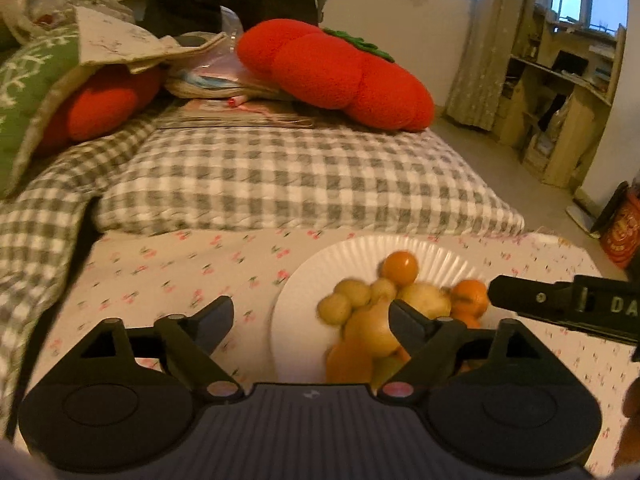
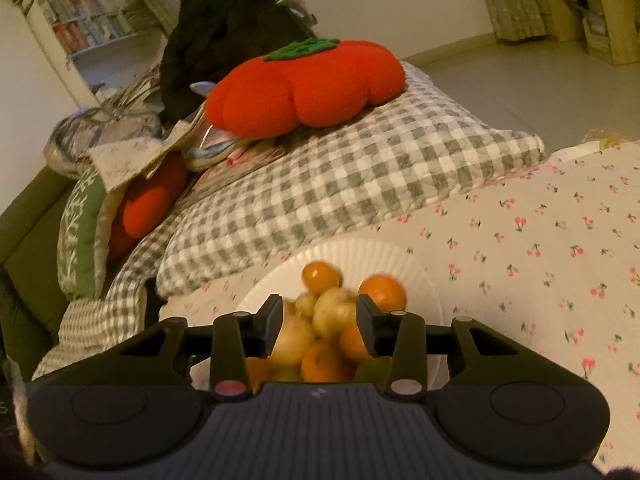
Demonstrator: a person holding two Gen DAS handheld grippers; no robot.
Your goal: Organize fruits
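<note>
Fruits (image 2: 332,320), oranges and pale yellow ones, sit heaped on the white paper plate (image 1: 320,268) on my cherry-print sheet (image 2: 540,248). My left gripper (image 1: 310,320) hangs released beside the heap; my right gripper (image 2: 318,320) is spread over it, empty.

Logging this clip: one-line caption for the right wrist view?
Open right gripper poised over a paper plate of piled fruit on cherry-print bedding.

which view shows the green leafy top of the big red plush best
The right wrist view. There the red plush sits tilted toward the camera, so its green leafy top shows almost whole at its crown. In the left wrist view the same plush lies side-on, and only a thin edge of the green top appears along its upper right.
</note>
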